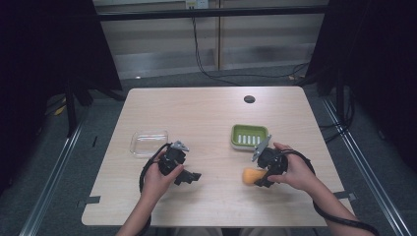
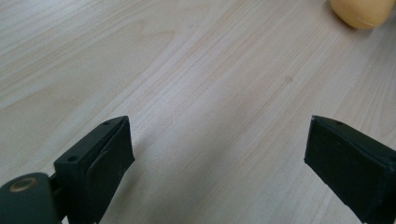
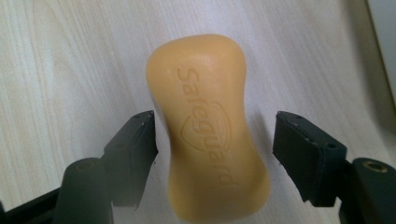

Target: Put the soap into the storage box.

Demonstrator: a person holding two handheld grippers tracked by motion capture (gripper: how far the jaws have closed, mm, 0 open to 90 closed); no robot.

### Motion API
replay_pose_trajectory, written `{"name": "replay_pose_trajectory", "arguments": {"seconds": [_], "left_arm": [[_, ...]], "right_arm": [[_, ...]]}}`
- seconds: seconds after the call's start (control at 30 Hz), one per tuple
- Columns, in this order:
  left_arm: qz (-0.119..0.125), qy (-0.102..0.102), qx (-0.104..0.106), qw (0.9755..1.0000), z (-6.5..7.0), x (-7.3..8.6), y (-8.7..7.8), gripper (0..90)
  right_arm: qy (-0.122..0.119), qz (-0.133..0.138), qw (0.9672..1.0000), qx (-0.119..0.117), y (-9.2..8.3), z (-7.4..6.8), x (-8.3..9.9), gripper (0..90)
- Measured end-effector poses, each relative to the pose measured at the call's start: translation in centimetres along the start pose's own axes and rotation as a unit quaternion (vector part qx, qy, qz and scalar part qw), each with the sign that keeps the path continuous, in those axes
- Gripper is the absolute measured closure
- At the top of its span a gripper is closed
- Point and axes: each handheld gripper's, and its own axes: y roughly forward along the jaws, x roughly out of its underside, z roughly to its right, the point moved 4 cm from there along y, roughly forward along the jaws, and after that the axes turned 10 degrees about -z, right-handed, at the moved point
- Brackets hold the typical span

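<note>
Jaws on my right gripper (image 3: 215,154) are standing apart, straddling the orange soap bar (image 3: 210,126) lying near-right on the worktop (image 1: 211,118), lining up a grasp. Left gripper (image 2: 219,163) is idling, spread over bare wood.

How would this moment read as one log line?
right gripper open astride orange soap bar | left gripper open, idle | green soap dish empty

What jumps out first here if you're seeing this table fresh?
The orange soap bar lies on the table between the open jaws of the right tongs, near the table's front right. Just behind it sits a green soap dish, and a clear lid lies behind the left tongs, which are open over bare wood.
</note>
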Motion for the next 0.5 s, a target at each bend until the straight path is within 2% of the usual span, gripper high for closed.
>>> {"name": "replay_pose_trajectory", "arguments": {"seconds": [0.03,0.07,0.13,0.2,0.23,0.43,0.5], "left_arm": [[-0.004,0.003,0.0,1.0,-0.03,0.03,-0.05,7.7],[-0.015,0.018,-0.002,0.9997,-0.23,0.1,-0.19,7.7],[-0.015,0.019,-0.002,0.9997,-0.23,0.1,-0.2,7.7],[-0.01,0.012,-0.002,0.9999,-0.14,0.08,-0.14,7.7],[0.001,-0.001,0.002,1.0,0.03,0.01,-0.03,7.7],[-0.001,0.004,0.001,1.0,-0.03,0.02,-0.07,7.7],[0.002,0.002,0.001,1.0,0.02,-0.03,-0.03,7.7]], "right_arm": [[-0.006,0.0,1.0,0.001,0.04,0.05,-0.03,32.0],[-0.004,-0.003,1.0,0.001,0.0,0.01,-0.04,33.2],[-0.004,-0.004,1.0,-0.001,0.05,-0.02,-0.09,33.3],[0.005,-0.009,0.9999,-0.004,0.07,-0.16,-0.08,34.0],[0.0,-0.01,1.0,-0.002,0.12,-0.06,-0.12,34.8],[-0.001,-0.016,0.9999,-0.003,0.42,0.05,-0.18,36.7],[0.009,-0.024,0.9996,-0.008,0.51,-0.11,-0.17,37.8]]}}
